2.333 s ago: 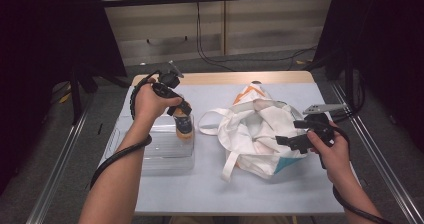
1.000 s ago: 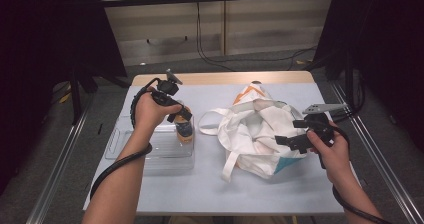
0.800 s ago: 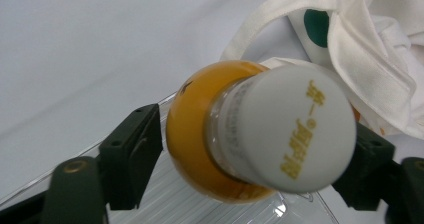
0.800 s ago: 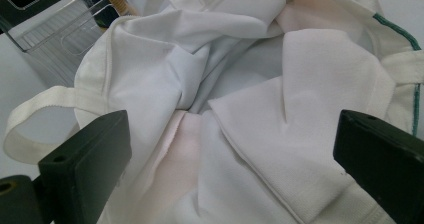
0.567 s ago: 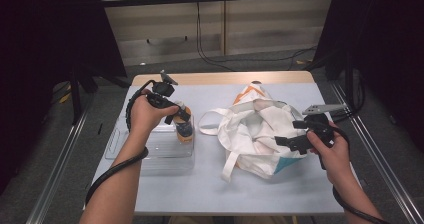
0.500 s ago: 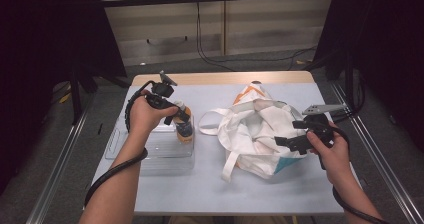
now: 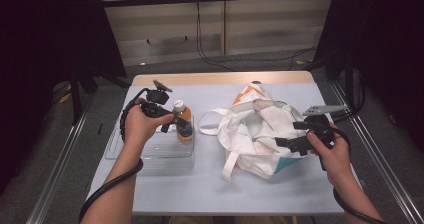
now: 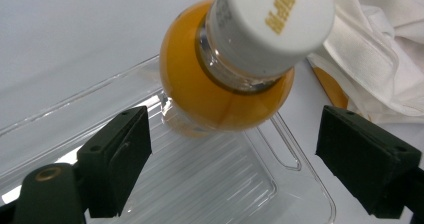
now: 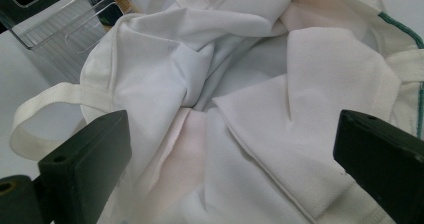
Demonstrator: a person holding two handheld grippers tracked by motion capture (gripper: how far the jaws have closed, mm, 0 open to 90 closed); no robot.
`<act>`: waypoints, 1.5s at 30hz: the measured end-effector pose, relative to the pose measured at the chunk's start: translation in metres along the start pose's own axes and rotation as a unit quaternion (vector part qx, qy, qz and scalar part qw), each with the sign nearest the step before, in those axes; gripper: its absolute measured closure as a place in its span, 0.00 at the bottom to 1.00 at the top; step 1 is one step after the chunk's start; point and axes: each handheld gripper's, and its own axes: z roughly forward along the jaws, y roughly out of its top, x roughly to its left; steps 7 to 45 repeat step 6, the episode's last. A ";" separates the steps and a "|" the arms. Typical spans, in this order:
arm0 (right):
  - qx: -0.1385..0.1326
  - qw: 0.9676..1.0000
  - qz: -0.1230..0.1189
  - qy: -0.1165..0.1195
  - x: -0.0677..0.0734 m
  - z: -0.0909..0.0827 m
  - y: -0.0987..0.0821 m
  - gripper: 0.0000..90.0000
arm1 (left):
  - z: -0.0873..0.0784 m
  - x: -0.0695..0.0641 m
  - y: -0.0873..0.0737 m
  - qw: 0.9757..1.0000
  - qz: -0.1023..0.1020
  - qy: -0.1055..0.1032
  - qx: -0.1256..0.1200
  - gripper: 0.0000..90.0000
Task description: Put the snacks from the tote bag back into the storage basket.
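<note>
- My left gripper [image 8: 235,159] sits just beside the orange bottle [image 7: 183,121], on the side away from the white bag [image 7: 260,131]. Its 2 jaws stand wide apart and have just been opening.
- From the left gripper view, the bottle [image 8: 235,79] rises between and beyond the 2 black pads. Neither pad touches it, so nothing is gripped.
- The bottle stands upright in the clear plastic tray [image 7: 150,154], at the tray's corner nearest the bag. White cap on top, orange liquid in the shoulder, dark label lower down.
- The tray [image 8: 210,184] lies on the pale table [image 7: 200,189], just beside the bag; a bag handle loops toward it.
- My right gripper [image 7: 287,144] is at the bag's far side from the bottle, tips at the cloth.
- In the right gripper view its jaws [image 9: 235,159] stand wide, with crumpled white fabric [image 9: 240,99] lying between and past them. The pads do not press on it, as far as I can see.
- An orange item pokes out of the bag at the end away from me; I cannot tell what it is.
</note>
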 end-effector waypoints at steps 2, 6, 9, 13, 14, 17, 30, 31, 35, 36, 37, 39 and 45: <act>-0.001 1.000 -0.001 0.000 0.001 -0.001 0.000 0.02 | -0.001 0.000 -0.002 1.000 -0.001 0.002 -0.002 0.14; -0.004 1.000 0.000 0.001 0.001 -0.002 0.001 0.02 | -0.002 -0.002 -0.006 1.000 -0.001 0.001 -0.005 0.13; -0.004 1.000 0.000 0.001 0.001 -0.002 0.001 0.02 | -0.002 -0.002 -0.006 1.000 -0.001 0.001 -0.005 0.13; -0.004 1.000 0.000 0.001 0.001 -0.002 0.001 0.02 | -0.002 -0.002 -0.006 1.000 -0.001 0.001 -0.005 0.13; -0.004 1.000 0.000 0.001 0.001 -0.002 0.001 0.02 | -0.002 -0.002 -0.006 1.000 -0.001 0.001 -0.005 0.13; -0.004 1.000 0.000 0.001 0.001 -0.002 0.001 0.02 | -0.002 -0.002 -0.006 1.000 -0.001 0.001 -0.005 0.13; -0.004 1.000 0.000 0.001 0.001 -0.002 0.001 0.02 | -0.002 -0.002 -0.006 1.000 -0.001 0.001 -0.005 0.13; -0.004 1.000 0.000 0.001 0.001 -0.002 0.001 0.02 | -0.002 -0.002 -0.006 1.000 -0.001 0.001 -0.005 0.13; -0.004 1.000 0.000 0.001 0.001 -0.002 0.001 0.02 | -0.002 -0.002 -0.006 1.000 -0.001 0.001 -0.005 0.13; -0.004 1.000 0.000 0.001 0.001 -0.002 0.001 0.02 | -0.002 -0.002 -0.006 1.000 -0.001 0.001 -0.005 0.13; -0.004 1.000 0.000 0.001 0.001 -0.002 0.001 0.02 | -0.002 -0.002 -0.006 1.000 -0.001 0.001 -0.005 0.13; -0.004 1.000 0.000 0.001 0.001 -0.002 0.001 0.02 | -0.002 -0.002 -0.006 1.000 -0.001 0.001 -0.005 0.13; -0.004 1.000 0.000 0.001 0.001 -0.002 0.001 0.02 | -0.002 -0.002 -0.006 1.000 -0.001 0.001 -0.005 0.13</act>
